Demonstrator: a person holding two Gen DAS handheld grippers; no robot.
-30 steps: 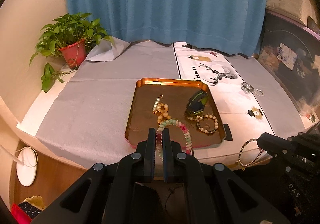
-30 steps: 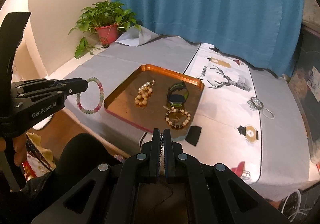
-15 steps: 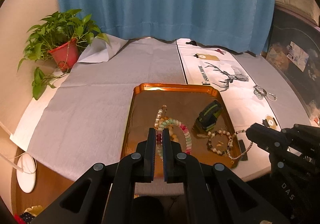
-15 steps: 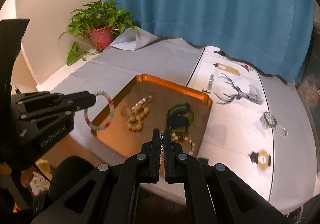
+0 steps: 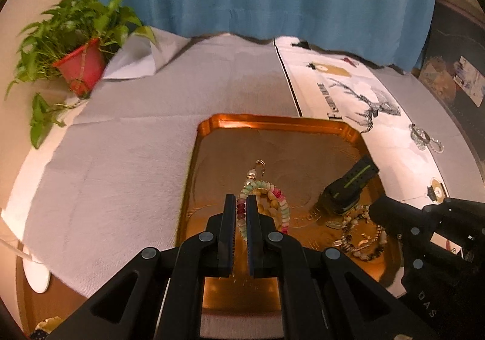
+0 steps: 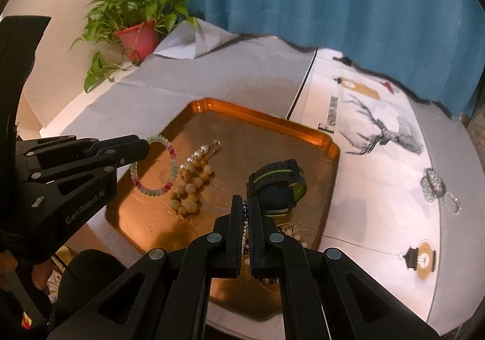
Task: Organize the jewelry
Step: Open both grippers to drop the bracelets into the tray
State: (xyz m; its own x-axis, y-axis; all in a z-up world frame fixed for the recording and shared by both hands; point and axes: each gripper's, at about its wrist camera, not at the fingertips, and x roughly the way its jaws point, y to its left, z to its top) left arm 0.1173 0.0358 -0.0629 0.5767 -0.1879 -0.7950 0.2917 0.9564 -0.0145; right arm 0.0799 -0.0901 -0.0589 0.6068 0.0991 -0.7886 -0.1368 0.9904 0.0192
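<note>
Since both grippers are hanging over the copper tray (image 6: 321, 139) with something pinched in each, I'd say this job is well past halfway. On the left side, the left gripper (image 5: 241, 212) is clenched on a pastel bead bracelet (image 6: 154, 168), green, white and pink beads, and the loop dangles over the tray's left half, not set down as far as I can tell. Just right of it, a strand of tan wooden beads with a few pearls (image 6: 194, 179) already lies in the tray. Next comes a black-and-green watch band (image 6: 277, 185), also in the tray. The right gripper (image 6: 246, 212) is closed on a thin beaded chain (image 5: 368, 238) over the near right part of the tray, where another beaded bracelet is heaped; I can't tell exactly where one ends and the other starts.

What's left, I reckon: drop these two pieces, then fetch the silvery crystal piece with rings (image 6: 436, 186) sitting well off to the right on the deer-print table runner (image 6: 382, 133). The potted plant (image 6: 136, 24) at the far left isn't part of it.
</note>
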